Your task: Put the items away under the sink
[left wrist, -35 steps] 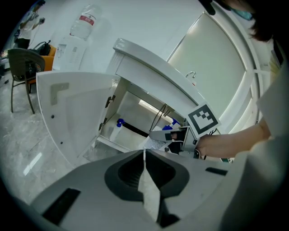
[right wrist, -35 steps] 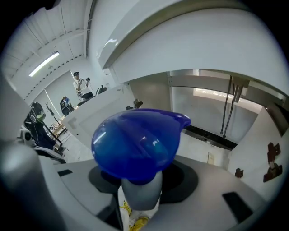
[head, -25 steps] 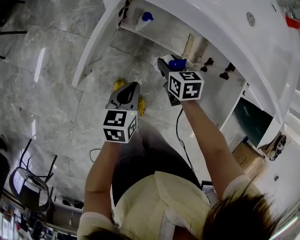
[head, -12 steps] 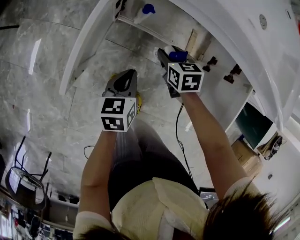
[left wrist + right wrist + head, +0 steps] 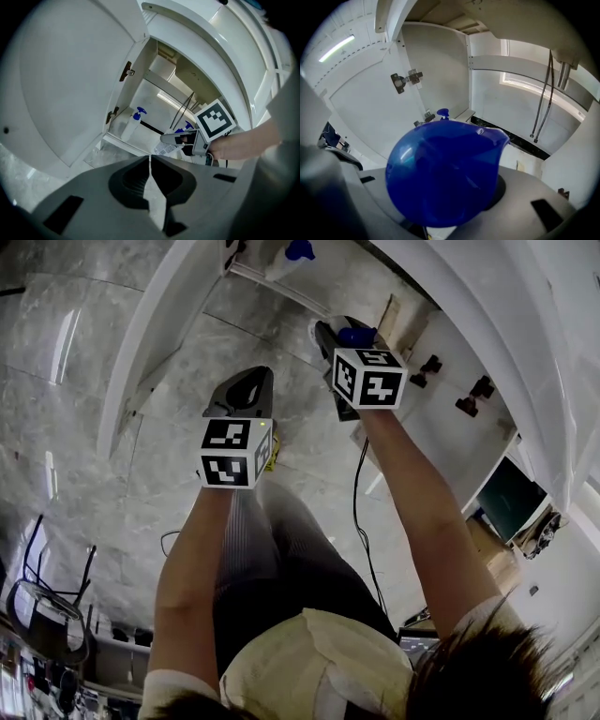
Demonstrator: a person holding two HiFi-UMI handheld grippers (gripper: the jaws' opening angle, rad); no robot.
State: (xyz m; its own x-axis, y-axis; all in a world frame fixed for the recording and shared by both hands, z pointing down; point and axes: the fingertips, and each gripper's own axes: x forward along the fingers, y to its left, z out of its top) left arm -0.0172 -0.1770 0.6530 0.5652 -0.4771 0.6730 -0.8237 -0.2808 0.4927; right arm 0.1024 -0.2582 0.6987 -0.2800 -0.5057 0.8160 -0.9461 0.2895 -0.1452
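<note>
In the right gripper view, the blue spray head (image 5: 440,178) fills the middle, so I can't see the tips of the jaws or the body of the spray bottle (image 5: 165,148) there. Its label print is too small for me to read. In the head view, the top edge cuts off the second spray bottle (image 5: 296,251), and the left gripper (image 5: 251,376) mostly hides a yellow object (image 5: 273,454).

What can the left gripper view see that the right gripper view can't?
Only the left gripper view shows the left claw, shut with nothing in it, and the right claw from outside, with its marker cube and the person's hand. Only the right gripper view shows the held bottle, its blue spray top huge and close, in the right claw. Both show the open cabinet door, another spray bottle standing inside, and the hoses.
</note>
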